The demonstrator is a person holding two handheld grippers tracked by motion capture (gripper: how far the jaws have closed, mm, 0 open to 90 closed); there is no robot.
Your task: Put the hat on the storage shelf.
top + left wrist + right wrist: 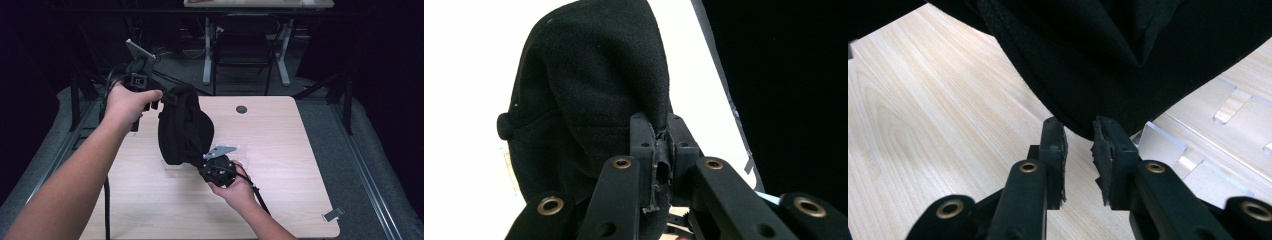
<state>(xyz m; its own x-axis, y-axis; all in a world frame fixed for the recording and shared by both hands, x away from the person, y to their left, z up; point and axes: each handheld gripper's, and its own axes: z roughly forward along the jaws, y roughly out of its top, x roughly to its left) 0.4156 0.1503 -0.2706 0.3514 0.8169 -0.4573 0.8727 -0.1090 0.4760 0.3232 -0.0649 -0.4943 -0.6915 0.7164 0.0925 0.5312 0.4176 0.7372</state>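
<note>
A black cap (182, 127) hangs upright over the wooden table (290, 150), held up from its top left. My left gripper (156, 102) is shut on the cap's edge; in the left gripper view the jaws pinch a fold of the black fabric (594, 90) right at their tips (660, 147). My right gripper (202, 159) sits at the cap's lower right edge. In the right gripper view its jaws (1079, 145) stand a little apart. The cap's bottom rim (1128, 60) dips into the gap at the tips, and the pads are not pressing on it.
A clear plastic stand (1198, 155) lies on the table just beyond the right gripper. A small metal clip (333, 214) rests near the front right corner, and a cable hole (241, 109) sits at the far edge. A chair (242, 50) stands beyond the table.
</note>
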